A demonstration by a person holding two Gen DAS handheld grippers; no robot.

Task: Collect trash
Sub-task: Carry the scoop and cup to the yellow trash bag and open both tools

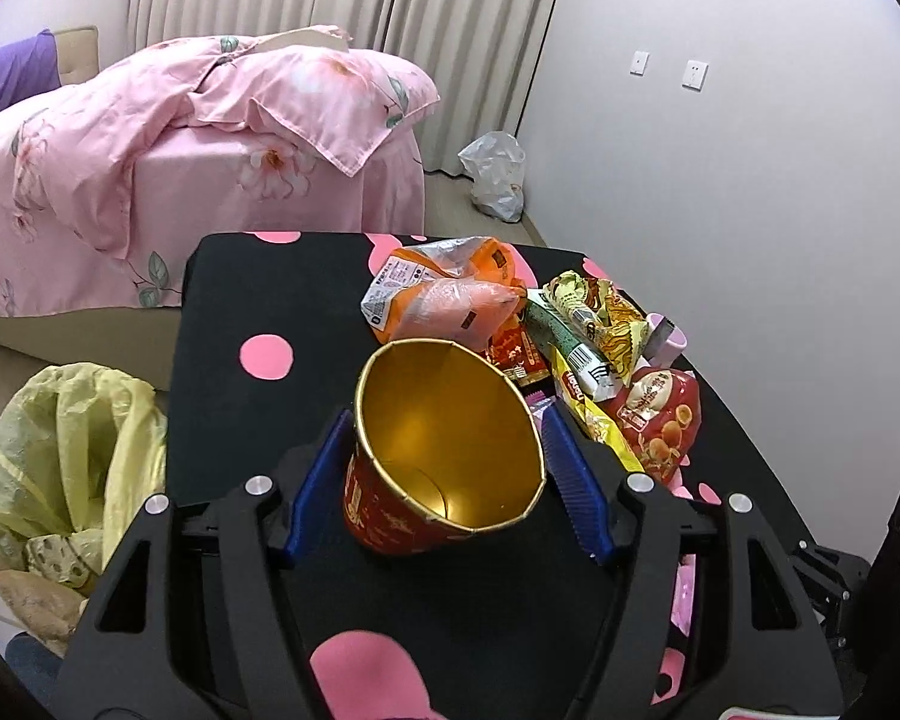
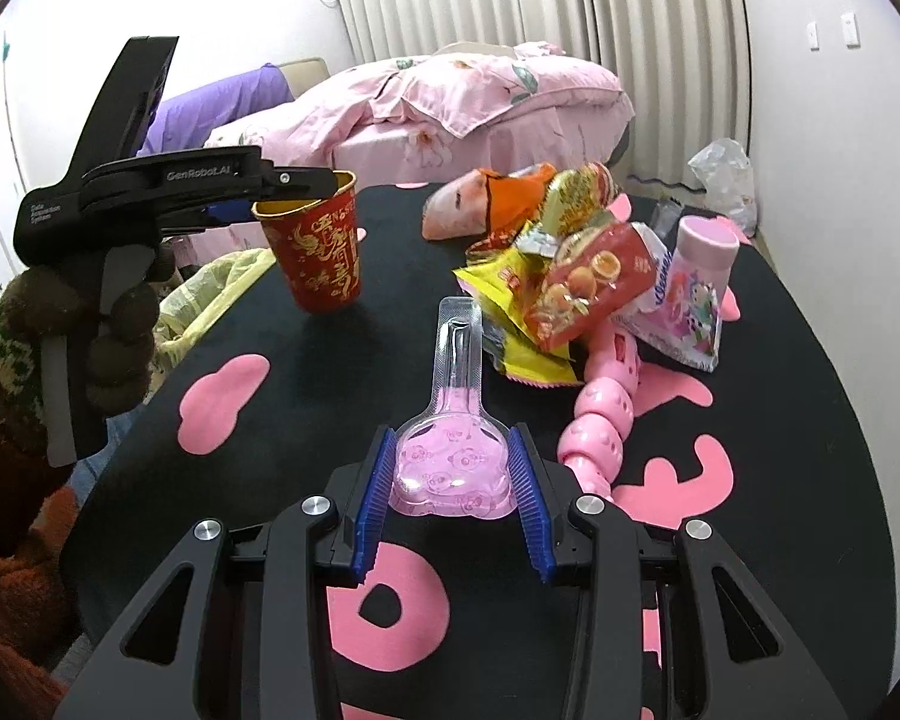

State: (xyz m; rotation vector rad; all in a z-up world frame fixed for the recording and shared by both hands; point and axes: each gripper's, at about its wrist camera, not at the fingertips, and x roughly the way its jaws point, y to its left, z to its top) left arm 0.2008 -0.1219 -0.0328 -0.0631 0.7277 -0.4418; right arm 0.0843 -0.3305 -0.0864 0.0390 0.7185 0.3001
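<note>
A black tabletop (image 2: 282,420) with pink shapes stands before a pink bed (image 1: 150,168). Left gripper (image 1: 447,480) jaws straddle the red cup (image 1: 390,516) loosely; right gripper (image 2: 453,504) jaws grasp a pink plastic package (image 2: 450,462). Wrappers (image 2: 570,276) pile far right.

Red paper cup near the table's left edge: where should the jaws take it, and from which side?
Grip the red paper cup across its upper wall just below the rim, coming from its open top side; it stands upright, and the tapered wall is widest there.
</note>
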